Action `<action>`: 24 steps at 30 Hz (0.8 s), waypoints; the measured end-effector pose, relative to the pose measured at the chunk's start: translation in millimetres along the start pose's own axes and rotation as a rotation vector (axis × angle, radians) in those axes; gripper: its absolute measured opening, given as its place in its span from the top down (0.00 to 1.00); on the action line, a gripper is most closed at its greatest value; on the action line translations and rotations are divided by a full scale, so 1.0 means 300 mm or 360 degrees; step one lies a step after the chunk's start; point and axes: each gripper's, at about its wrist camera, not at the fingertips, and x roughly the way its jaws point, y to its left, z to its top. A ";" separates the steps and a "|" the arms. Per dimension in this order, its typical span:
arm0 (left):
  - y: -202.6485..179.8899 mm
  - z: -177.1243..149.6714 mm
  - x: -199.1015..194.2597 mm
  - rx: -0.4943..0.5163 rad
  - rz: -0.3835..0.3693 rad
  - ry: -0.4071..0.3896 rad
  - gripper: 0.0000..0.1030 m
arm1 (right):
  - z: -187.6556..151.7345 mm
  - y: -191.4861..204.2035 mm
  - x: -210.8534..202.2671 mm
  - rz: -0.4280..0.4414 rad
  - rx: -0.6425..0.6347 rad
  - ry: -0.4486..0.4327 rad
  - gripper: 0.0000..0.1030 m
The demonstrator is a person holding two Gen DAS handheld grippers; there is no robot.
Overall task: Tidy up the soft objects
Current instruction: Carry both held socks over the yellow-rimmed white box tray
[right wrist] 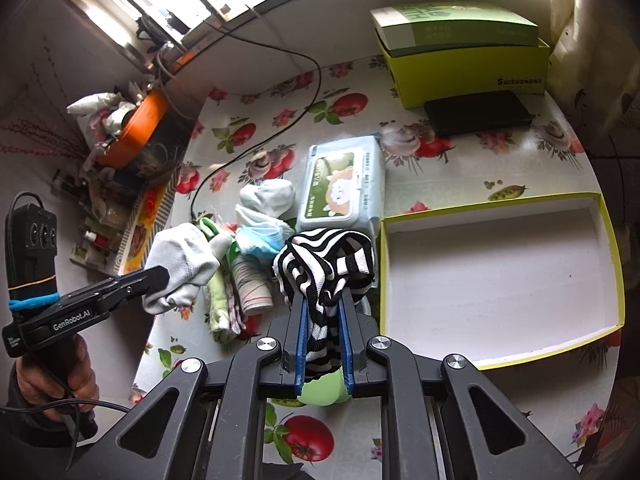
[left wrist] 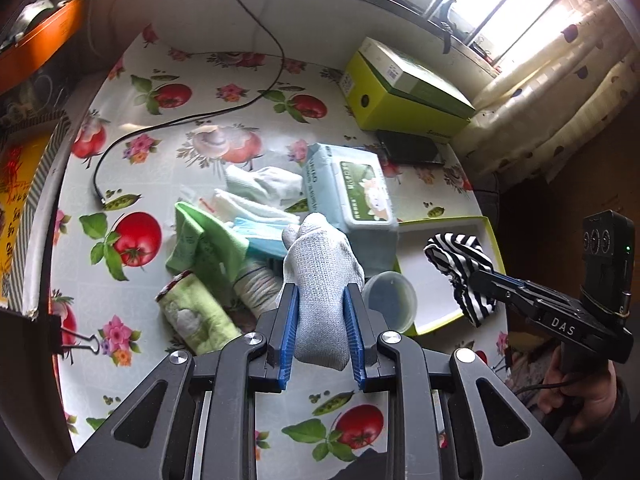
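Above the worktop [left wrist: 224, 80], your left gripper [left wrist: 322, 296] has its fingers clamped on a grey sock [left wrist: 320, 276]. Your right gripper [right wrist: 322, 312] pinches a striped sock [right wrist: 324, 264] beside the white tray [right wrist: 500, 280].

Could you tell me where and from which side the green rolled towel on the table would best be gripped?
Probably across the middle of the green rolled towel, coming from above. It lies on its side on the tablecloth, its rounded flanks exposed; a striped roll crowds one side.
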 end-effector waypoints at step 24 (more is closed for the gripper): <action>-0.395 0.145 0.323 0.0450 -0.0113 0.0253 0.77 | -0.097 -0.289 0.183 -0.0101 0.0254 0.0201 0.87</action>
